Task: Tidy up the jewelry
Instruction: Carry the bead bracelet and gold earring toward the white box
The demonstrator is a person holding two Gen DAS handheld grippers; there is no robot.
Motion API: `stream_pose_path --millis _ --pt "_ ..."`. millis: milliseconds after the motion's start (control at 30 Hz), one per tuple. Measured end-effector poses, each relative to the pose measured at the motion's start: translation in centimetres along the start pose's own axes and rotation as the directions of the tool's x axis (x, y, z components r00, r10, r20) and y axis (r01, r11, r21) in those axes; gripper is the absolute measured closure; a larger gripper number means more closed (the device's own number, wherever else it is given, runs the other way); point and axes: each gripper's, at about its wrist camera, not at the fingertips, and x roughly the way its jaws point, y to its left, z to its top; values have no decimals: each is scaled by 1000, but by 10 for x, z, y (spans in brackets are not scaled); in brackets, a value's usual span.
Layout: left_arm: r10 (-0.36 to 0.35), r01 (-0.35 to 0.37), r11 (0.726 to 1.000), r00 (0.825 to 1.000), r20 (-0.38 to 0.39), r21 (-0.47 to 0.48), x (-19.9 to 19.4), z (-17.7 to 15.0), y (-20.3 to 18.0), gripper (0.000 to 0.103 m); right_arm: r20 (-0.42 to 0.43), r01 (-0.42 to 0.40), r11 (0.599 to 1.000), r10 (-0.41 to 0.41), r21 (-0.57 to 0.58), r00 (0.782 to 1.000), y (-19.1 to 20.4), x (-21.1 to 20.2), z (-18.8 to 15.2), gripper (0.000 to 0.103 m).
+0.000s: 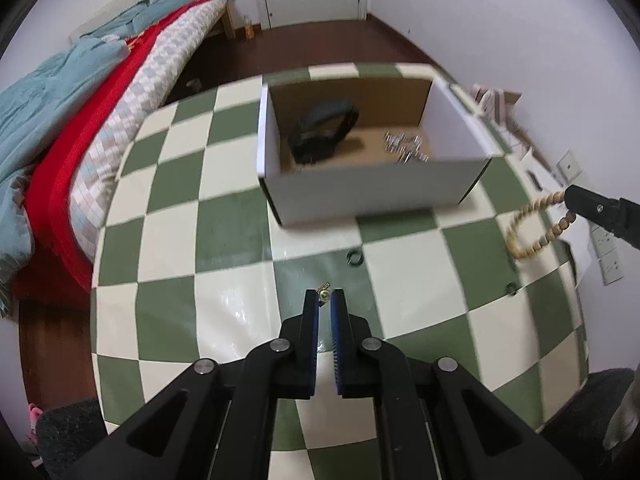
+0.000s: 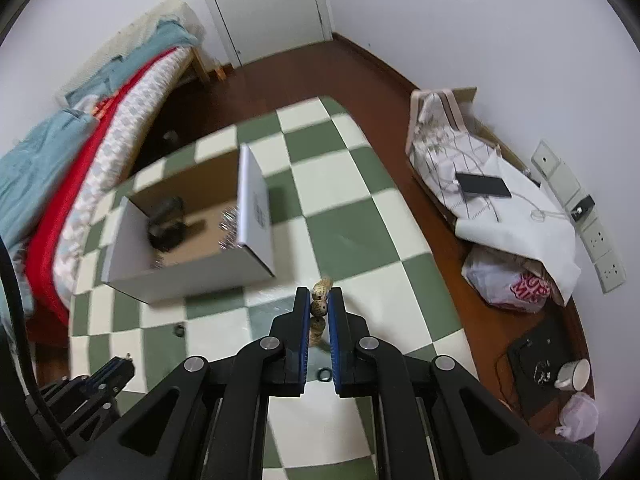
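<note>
My left gripper [image 1: 325, 295] is shut on a small gold earring [image 1: 323, 290] above the green and cream checked table [image 1: 224, 240]. My right gripper [image 2: 320, 295] is shut on a wooden bead bracelet [image 2: 320, 306]; in the left wrist view the bracelet [image 1: 536, 228] hangs as a loop from it at the right. An open white cardboard box [image 1: 372, 184] stands on the table; it holds a black band [image 1: 324, 130] and a silver chain [image 1: 406, 148]. A small black ring [image 1: 354, 257] lies in front of the box, another [image 1: 511, 288] to the right.
A bed [image 1: 80, 120] with red and teal covers runs along the table's left. On the floor at the right are a draped crate with a phone [image 2: 482, 186], plastic bags [image 2: 516, 284] and a mug [image 2: 574, 374]. Wall sockets [image 2: 600, 240] sit low on the right wall.
</note>
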Motion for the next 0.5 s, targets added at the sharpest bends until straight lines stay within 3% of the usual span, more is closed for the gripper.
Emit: stream_pose_path --millis 300,500 --pt "-37 39 999 995 92 -19 -50 29 3 99 88 -78 997 79 -16 993 18 -59 20 94" --pt "-54 61 997 991 122 -52 -62 63 19 99 126 -135 989 141 -61 982 43 -84 42 94"
